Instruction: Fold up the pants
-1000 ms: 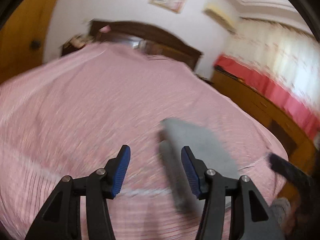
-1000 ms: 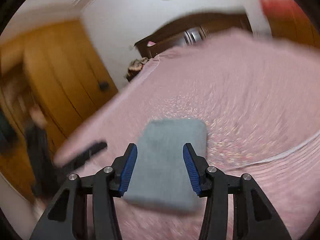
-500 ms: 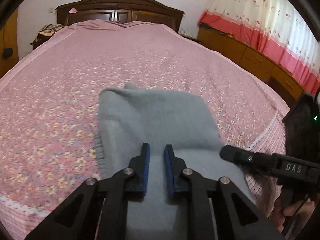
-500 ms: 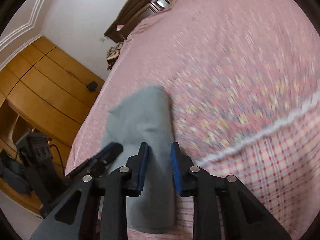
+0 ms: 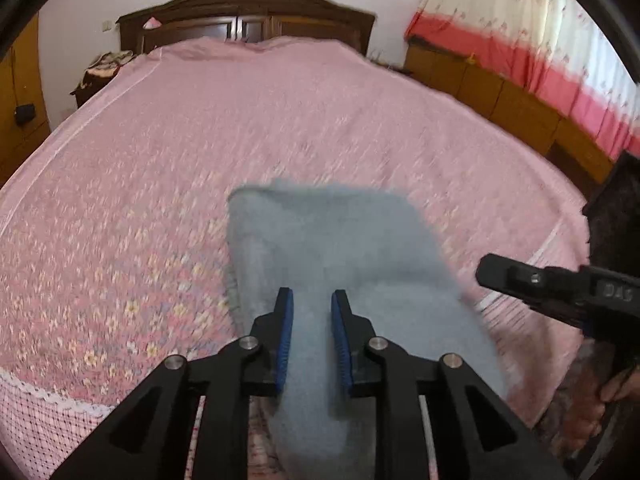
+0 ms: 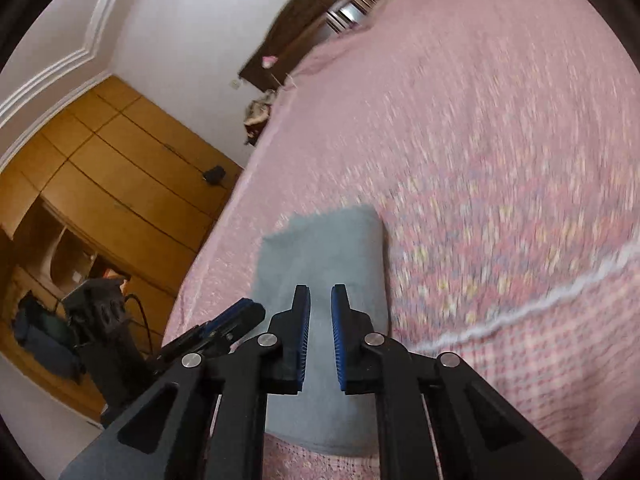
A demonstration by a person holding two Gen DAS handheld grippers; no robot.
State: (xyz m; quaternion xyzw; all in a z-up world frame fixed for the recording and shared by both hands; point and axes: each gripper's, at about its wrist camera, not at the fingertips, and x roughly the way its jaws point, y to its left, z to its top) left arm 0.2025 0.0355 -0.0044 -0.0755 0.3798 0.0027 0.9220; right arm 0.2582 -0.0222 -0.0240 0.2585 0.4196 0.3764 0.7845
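Note:
The folded grey pants (image 5: 340, 240) lie near the front edge of the pink flowered bed (image 5: 180, 152). My left gripper (image 5: 312, 300) pinches a ridge of their near edge between its blue pads, and its jaws are opening slightly. From the right, one of the right gripper's fingers (image 5: 520, 278) reaches in beside the cloth. In the right wrist view the pants (image 6: 324, 248) fill the narrow gap of my right gripper (image 6: 321, 294), whose jaws are closing on the near edge. The left gripper's fingers (image 6: 236, 318) show just to its left.
A dark wooden headboard (image 5: 248, 12) closes the far end of the bed. Low wooden cabinets (image 5: 500, 96) and a red-and-white curtain (image 5: 520, 20) run along the right. A tall wooden wardrobe (image 6: 100, 184) stands to the left. A person's hand (image 5: 616, 384) holds the right gripper.
Both grippers came down onto the pants. Their jaws went from wide apart to a narrow gap with grey cloth between them, and the views rolled a little.

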